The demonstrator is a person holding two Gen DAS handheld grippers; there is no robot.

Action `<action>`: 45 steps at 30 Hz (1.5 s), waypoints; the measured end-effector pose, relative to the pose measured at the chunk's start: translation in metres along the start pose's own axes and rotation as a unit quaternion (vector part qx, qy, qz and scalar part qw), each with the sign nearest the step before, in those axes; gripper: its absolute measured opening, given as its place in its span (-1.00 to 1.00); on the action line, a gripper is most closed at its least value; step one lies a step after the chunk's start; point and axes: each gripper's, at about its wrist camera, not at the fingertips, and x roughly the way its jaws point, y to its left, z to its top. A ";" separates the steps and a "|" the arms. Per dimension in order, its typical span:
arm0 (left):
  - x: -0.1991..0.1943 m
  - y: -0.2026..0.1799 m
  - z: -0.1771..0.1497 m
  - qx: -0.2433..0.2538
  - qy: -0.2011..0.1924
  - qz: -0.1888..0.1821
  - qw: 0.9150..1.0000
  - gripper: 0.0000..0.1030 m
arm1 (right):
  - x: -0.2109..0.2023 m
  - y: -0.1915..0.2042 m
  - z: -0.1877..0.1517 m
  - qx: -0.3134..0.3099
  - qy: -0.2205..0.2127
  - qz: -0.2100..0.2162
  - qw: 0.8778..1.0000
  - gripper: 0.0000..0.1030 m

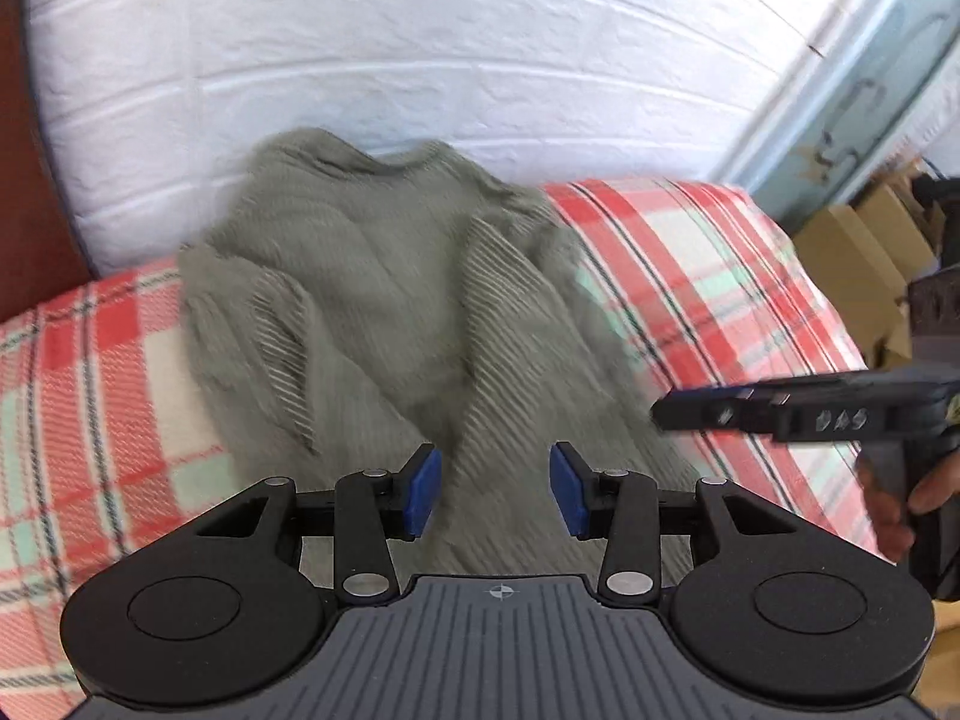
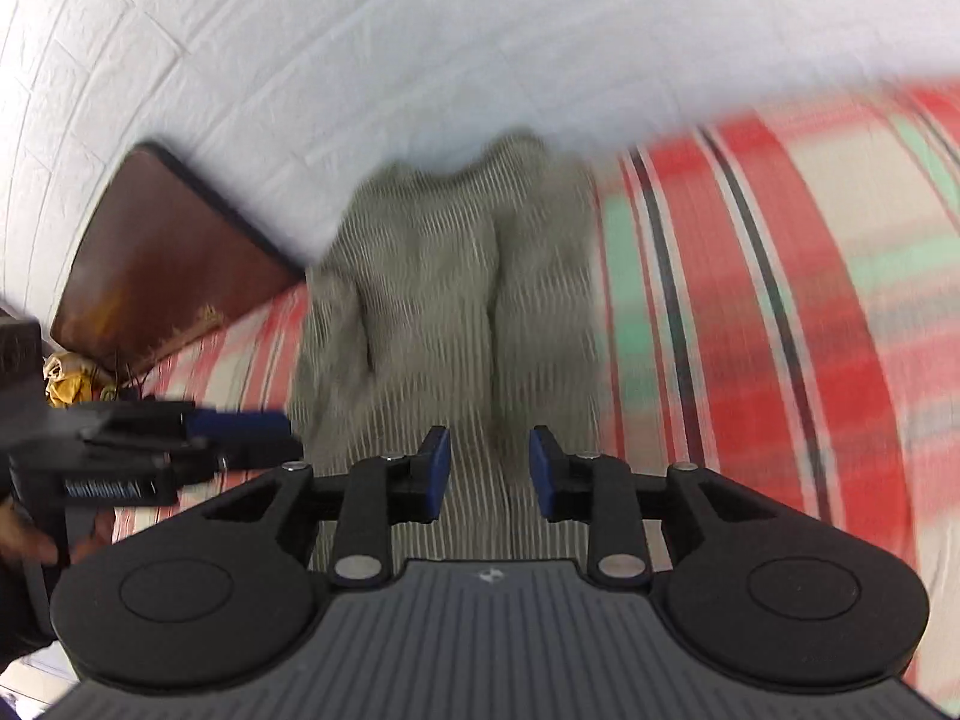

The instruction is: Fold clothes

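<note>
Claws (image 1: pixel 495 489) gape above plaid blanket (image 1: pixel 708 276), white wall (image 1: pixel 420 30).

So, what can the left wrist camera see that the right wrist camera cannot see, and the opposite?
Only the left wrist view shows the cardboard boxes and a pale blue door frame on the right.

Only the right wrist view shows the dark brown board leaning on the wall, with something yellow below it.

Both show the grey-green ribbed garment lying on the red plaid blanket, the white brick wall, and both grippers: left gripper and right gripper, each open and empty.
</note>
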 end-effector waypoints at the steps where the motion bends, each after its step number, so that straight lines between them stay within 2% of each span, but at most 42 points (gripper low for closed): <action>1: 0.002 -0.005 -0.003 0.007 0.004 -0.004 1.000 0.09 | -0.001 -0.002 -0.008 0.007 0.002 -0.001 1.000 -0.35; 4: 0.009 -0.020 -0.011 0.026 0.015 -0.014 0.999 0.09 | -0.007 -0.004 -0.029 0.015 0.012 0.001 1.000 -0.29; 6: 0.014 -0.028 -0.018 0.039 0.020 -0.013 0.999 0.09 | -0.008 -0.002 -0.039 0.009 0.019 -0.003 1.000 -0.13; 9: 0.019 -0.035 -0.025 0.059 0.019 0.013 0.998 0.09 | -0.011 0.004 -0.053 -0.007 0.028 -0.012 1.000 -0.11; 11: 0.014 -0.034 -0.027 0.065 0.004 0.030 0.997 0.14 | -0.015 0.007 -0.061 -0.011 0.029 -0.009 0.999 -0.12; 13: 0.012 -0.028 -0.027 0.057 -0.004 0.042 0.997 0.28 | -0.018 0.008 -0.067 -0.014 0.030 -0.007 0.999 -0.12; 20: 0.028 -0.008 -0.019 0.022 0.015 0.049 0.998 0.28 | -0.028 0.003 -0.091 0.004 0.036 -0.017 0.999 -0.12; 22: 0.034 -0.003 -0.017 0.012 0.022 0.051 0.998 0.17 | -0.027 0.001 -0.098 0.008 0.049 -0.023 0.999 -0.18; 23: 0.035 -0.003 -0.016 0.013 0.024 0.052 0.998 -0.17 | -0.026 0.000 -0.101 0.012 0.056 -0.021 0.998 -0.52; 24: 0.035 -0.007 -0.017 0.024 0.024 0.056 0.998 -0.34 | -0.026 -0.001 -0.102 0.018 0.062 -0.015 0.998 -0.97; 26: 0.035 -0.015 -0.019 0.044 0.022 0.062 0.997 -0.56 | -0.033 -0.002 -0.105 0.027 0.055 -0.009 0.998 -0.96; 29: 0.031 -0.021 -0.020 0.060 0.015 0.064 0.996 -0.80 | -0.049 -0.003 -0.109 0.037 0.034 -0.016 0.999 -0.96; 34: 0.036 -0.028 -0.025 0.098 0.024 0.078 0.992 -0.86 | -0.055 -0.011 -0.121 0.060 0.025 -0.034 0.997 -0.96; 37: 0.043 -0.033 -0.029 0.123 0.024 0.096 0.987 -0.77 | -0.045 -0.009 -0.124 0.060 0.030 -0.043 0.997 -0.96; 38: 0.045 -0.034 -0.030 0.130 0.022 0.104 0.986 -0.47 | -0.041 -0.008 -0.124 0.059 0.032 -0.046 0.997 -0.90; 39: 0.043 -0.034 -0.031 0.135 0.016 0.114 0.984 -0.09 | -0.043 -0.006 -0.123 0.059 0.029 -0.048 0.997 -0.89; 40: 0.040 -0.034 -0.030 0.137 0.010 0.122 0.983 0.02 | -0.048 -0.002 -0.122 0.059 0.023 -0.052 0.997 -0.88; 42: 0.025 -0.034 -0.029 0.134 -0.004 0.120 0.984 0.08 | -0.062 0.003 -0.123 0.058 0.010 -0.054 0.997 -0.70; 45: -0.008 -0.035 -0.030 0.137 -0.026 0.115 0.983 0.08 | -0.091 0.011 -0.135 0.061 -0.007 -0.057 0.997 -0.60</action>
